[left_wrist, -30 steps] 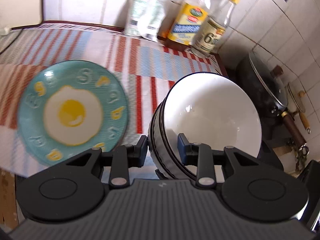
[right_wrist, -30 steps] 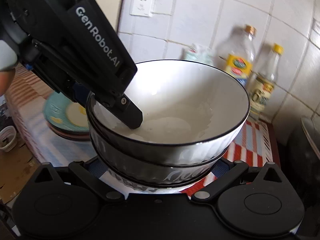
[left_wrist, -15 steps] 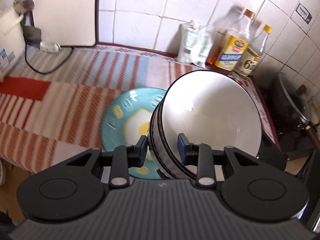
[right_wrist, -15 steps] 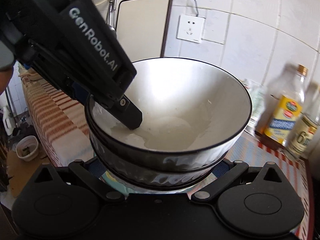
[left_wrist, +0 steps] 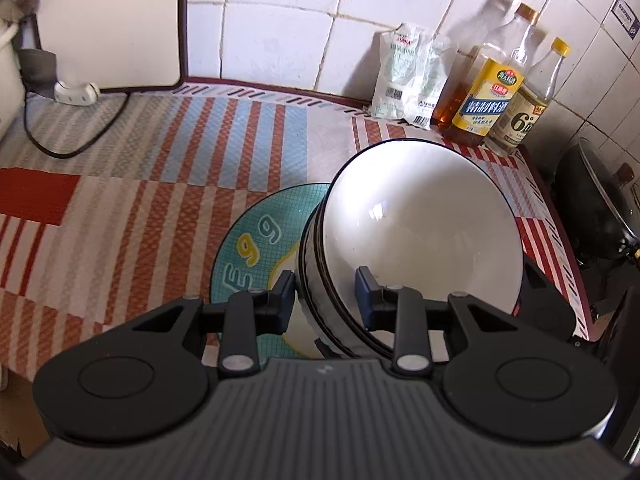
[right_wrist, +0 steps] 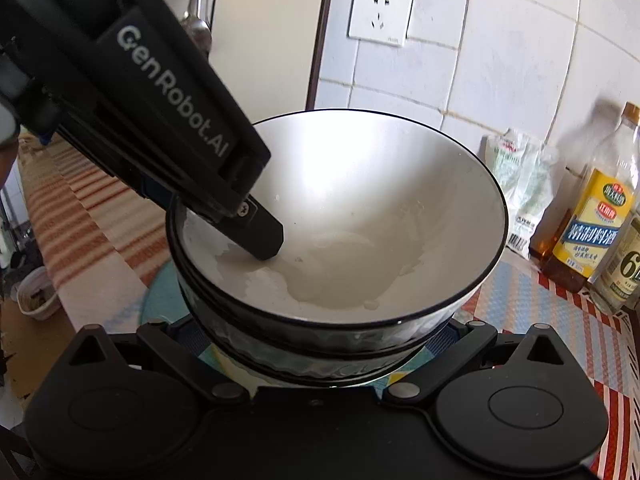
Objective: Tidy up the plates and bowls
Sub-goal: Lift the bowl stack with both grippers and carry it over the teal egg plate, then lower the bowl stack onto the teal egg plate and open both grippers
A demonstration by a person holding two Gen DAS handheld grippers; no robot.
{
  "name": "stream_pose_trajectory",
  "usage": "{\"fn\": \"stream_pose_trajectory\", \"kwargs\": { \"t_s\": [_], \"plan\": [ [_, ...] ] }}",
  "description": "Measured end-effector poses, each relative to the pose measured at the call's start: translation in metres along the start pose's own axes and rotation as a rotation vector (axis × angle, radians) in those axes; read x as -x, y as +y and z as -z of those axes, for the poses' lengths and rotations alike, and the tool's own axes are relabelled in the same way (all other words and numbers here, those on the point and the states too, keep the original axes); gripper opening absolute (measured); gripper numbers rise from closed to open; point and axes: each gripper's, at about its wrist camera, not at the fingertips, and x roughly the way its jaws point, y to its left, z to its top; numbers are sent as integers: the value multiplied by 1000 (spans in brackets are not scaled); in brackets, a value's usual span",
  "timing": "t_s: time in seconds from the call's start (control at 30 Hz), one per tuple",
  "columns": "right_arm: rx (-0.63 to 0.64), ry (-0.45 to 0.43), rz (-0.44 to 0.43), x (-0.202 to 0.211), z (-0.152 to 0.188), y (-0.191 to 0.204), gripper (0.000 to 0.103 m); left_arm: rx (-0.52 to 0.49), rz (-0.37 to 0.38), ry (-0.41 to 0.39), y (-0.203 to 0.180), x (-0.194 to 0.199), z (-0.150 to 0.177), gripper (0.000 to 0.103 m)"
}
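Observation:
A stack of white bowls with dark ribbed outsides (left_wrist: 416,232) is held over a teal egg-print plate (left_wrist: 256,240) on the striped mat. My left gripper (left_wrist: 325,296) is shut on the stack's rim, one finger inside and one outside. In the right wrist view the bowl stack (right_wrist: 360,216) sits between the fingers of my right gripper (right_wrist: 320,344), which clasp its lower wall from both sides. The left gripper's finger (right_wrist: 260,236) reaches into the top bowl. The teal plate (right_wrist: 160,300) shows below the bowls; whether they touch it is hidden.
Oil and vinegar bottles (left_wrist: 492,96) and a white bag (left_wrist: 404,76) stand at the back wall. A black wok (left_wrist: 596,208) sits to the right past the counter edge. A cutting board (left_wrist: 104,20) and a cable (left_wrist: 72,136) are at the back left.
Both grippers have carried the bowl stack leftward to above the teal plate, which now lies under the bowls instead of off to the left.

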Motion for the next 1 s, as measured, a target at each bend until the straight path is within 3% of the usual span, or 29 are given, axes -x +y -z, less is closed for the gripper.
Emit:
{"fn": "stream_pose_trajectory", "kwargs": {
  "t_s": [0.53, 1.0],
  "plan": [
    [17, 73, 15, -28, -10, -1, 103, 60, 68, 79, 23, -32, -12, 30],
    [29, 69, 56, -35, -4, 8, 103, 69, 99, 59, 28, -32, -9, 31]
  ]
}}
